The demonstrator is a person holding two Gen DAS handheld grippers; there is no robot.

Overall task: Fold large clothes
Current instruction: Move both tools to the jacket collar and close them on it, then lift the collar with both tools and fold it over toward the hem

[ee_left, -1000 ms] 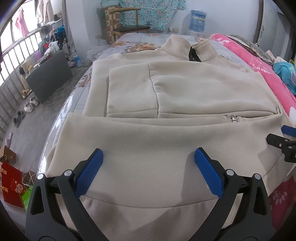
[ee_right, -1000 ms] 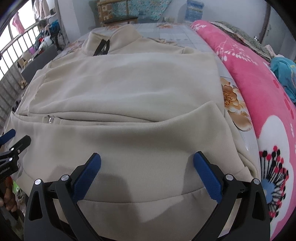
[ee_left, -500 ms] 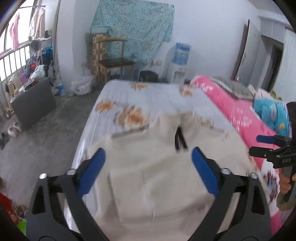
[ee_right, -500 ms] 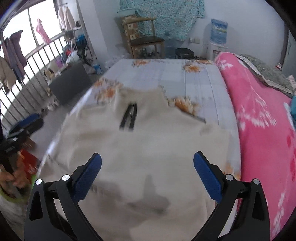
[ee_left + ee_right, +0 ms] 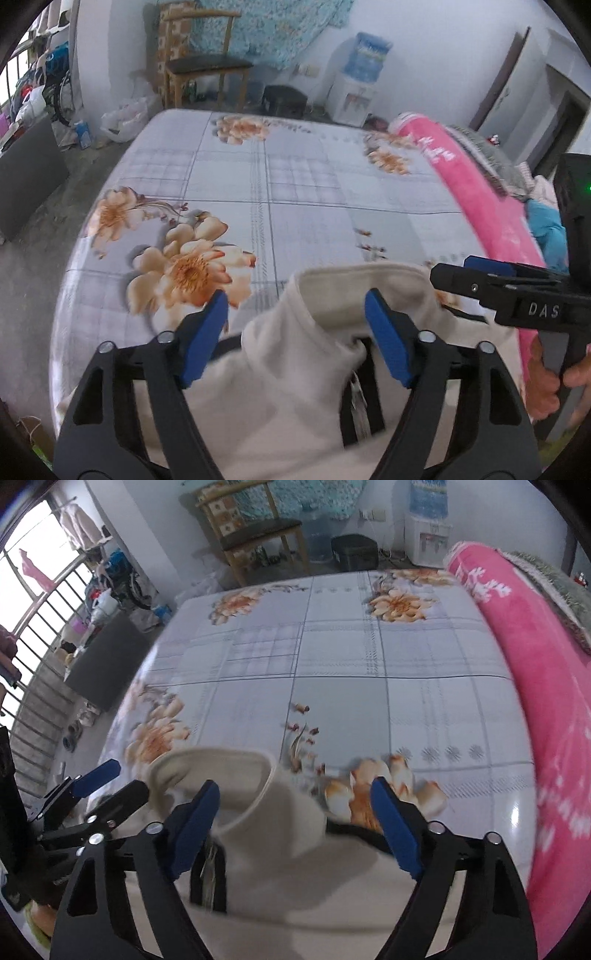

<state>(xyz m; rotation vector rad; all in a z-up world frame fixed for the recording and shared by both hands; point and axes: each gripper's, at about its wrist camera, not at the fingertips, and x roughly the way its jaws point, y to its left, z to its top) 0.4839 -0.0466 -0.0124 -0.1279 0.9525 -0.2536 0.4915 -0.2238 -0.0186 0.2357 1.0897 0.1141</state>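
Bedroom setting: a bed [image 5: 314, 192] with a pale checked sheet printed with orange flowers is seen filling both views. A rolled pink blanket [image 5: 546, 686] is laid along its right edge. Behind the bed, a wooden chair [image 5: 207, 66], a water dispenser [image 5: 354, 92] and a blue patterned cloth hung on the white wall [image 5: 273, 29] are recorded.

Item: cream jacket [image 5: 295, 387], stand-up collar and dark front zip, laid flat at the near end of the bed, collar pointing towards the far wall.

Left gripper [image 5: 295, 332]: blue-padded jaws are held apart, having just been closing; the left half of the collar is framed between the pads, with no pad seen pressing on cloth.

Right gripper [image 5: 295, 823]: jaws likewise parted and just closing; the right side of the collar and shoulder is seen between the pads, ungripped. In the left view it is seen side-on just over the collar's right edge, a hand [image 5: 550, 384] wrapped round its handle.
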